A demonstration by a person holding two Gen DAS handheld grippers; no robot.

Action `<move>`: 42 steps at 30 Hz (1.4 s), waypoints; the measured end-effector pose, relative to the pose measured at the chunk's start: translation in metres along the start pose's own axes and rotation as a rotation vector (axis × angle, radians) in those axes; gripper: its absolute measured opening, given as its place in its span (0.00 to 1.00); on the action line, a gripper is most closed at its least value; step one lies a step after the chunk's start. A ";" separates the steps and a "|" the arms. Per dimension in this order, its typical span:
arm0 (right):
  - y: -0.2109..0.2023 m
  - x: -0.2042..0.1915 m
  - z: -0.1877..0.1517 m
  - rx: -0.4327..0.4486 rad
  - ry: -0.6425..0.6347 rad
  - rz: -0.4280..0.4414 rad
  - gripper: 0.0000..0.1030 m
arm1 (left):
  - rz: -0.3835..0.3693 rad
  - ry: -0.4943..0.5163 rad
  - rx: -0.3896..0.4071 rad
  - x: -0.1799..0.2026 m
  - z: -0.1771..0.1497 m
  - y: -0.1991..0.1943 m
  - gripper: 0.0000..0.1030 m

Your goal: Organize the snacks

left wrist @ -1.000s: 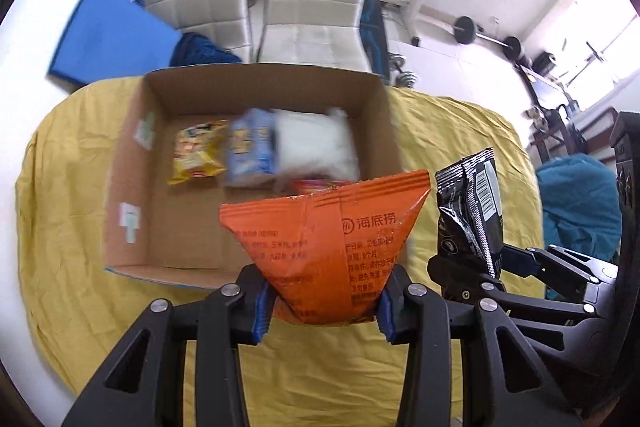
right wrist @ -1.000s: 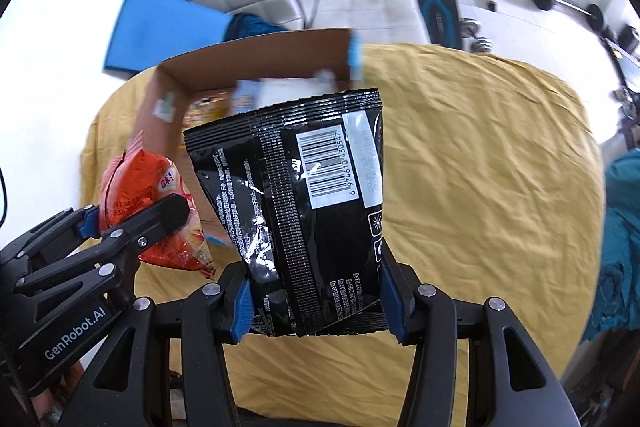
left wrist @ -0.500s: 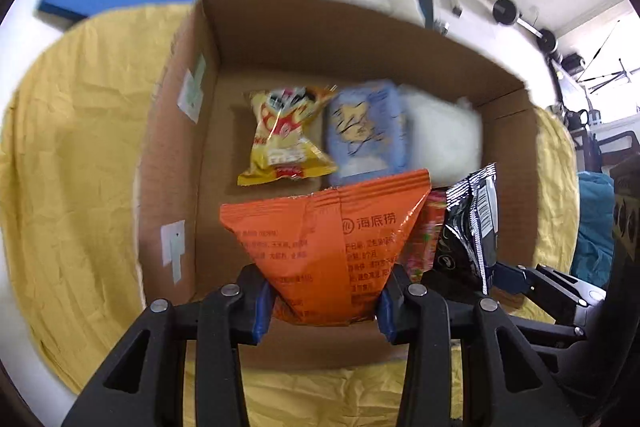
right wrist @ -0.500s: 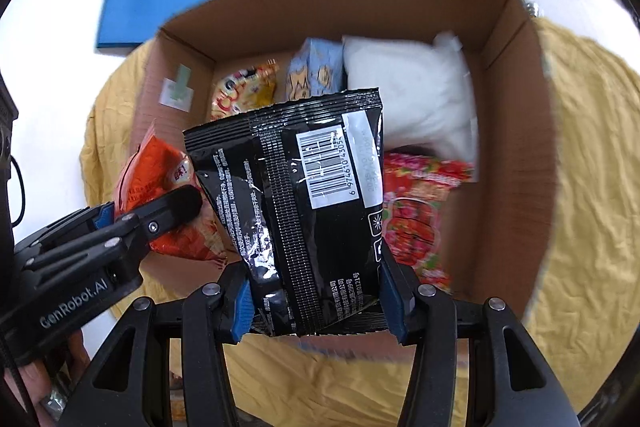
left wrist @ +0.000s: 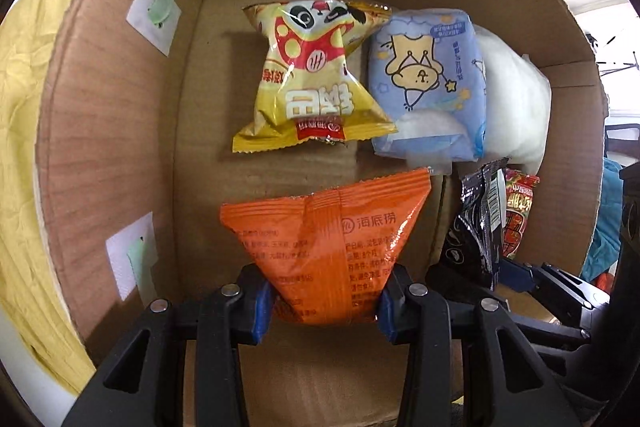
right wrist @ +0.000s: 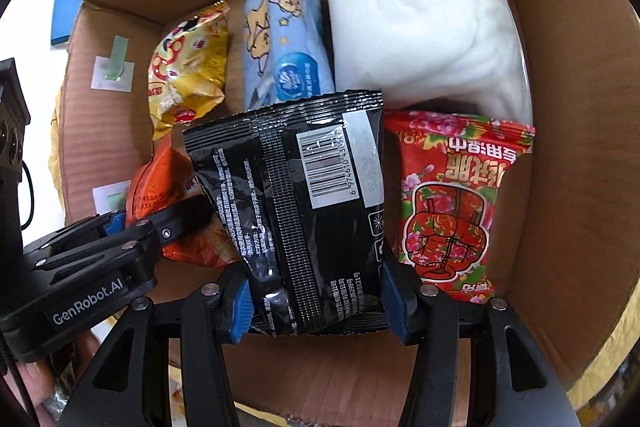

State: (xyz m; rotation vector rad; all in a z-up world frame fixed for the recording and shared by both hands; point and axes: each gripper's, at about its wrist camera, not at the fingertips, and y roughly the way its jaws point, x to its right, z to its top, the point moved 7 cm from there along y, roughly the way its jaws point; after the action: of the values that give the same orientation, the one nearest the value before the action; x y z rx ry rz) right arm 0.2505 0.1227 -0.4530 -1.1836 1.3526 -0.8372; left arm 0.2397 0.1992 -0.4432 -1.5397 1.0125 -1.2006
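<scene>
Both grippers now inside cardboard box (left wrist: 120, 147), formerly above it. Left gripper (left wrist: 324, 301) jaws grasp orange packet (left wrist: 324, 239); right gripper (right wrist: 316, 301) jaws grasp black packet (right wrist: 296, 211). Right view alone shows whole red packet (right wrist: 452, 203). Bare floor near-left.

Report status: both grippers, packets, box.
Left gripper shut on orange packet. Right gripper shut on black packet. Both over cardboard box. Bare floor below orange; red packet beside black.
</scene>
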 end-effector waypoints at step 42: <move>-0.191 0.031 -0.088 0.352 -0.052 -0.148 0.99 | 0.093 0.070 0.465 0.059 -0.080 -0.183 0.95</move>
State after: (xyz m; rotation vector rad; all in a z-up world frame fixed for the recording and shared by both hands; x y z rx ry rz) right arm 0.2026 0.0321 -0.2666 -1.0273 1.0318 -1.0929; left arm 0.1850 0.1757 -0.2434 -1.0832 0.7692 -1.3199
